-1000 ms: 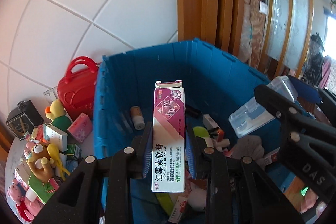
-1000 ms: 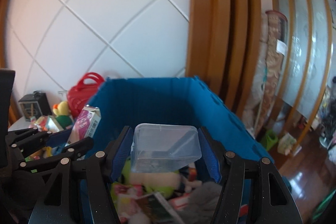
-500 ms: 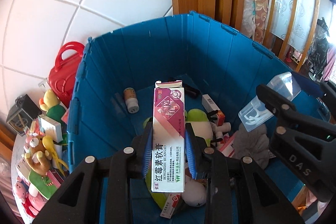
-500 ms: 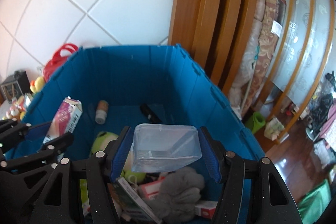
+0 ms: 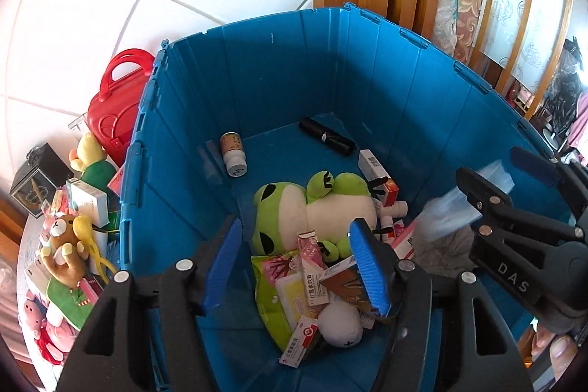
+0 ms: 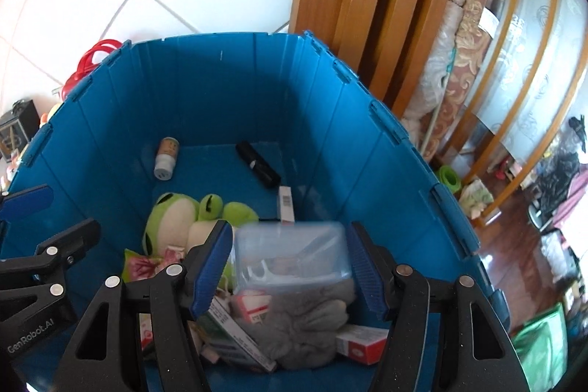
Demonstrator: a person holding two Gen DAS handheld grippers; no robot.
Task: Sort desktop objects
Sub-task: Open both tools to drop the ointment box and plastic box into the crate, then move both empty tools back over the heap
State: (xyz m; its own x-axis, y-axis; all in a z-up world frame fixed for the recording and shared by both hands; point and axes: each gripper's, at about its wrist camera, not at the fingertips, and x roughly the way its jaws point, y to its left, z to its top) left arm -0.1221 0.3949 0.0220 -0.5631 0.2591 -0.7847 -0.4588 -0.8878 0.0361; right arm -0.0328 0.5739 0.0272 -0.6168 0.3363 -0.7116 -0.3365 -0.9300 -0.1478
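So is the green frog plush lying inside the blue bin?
Yes, the frog plush lies on the floor of the blue bin.

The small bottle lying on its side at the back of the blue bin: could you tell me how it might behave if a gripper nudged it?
The small bottle looks cylindrical and lies on its side on bare bin floor, so it would probably roll. Its smooth, rigid-looking wall may slip between the fingers. Being small, it is likely light.
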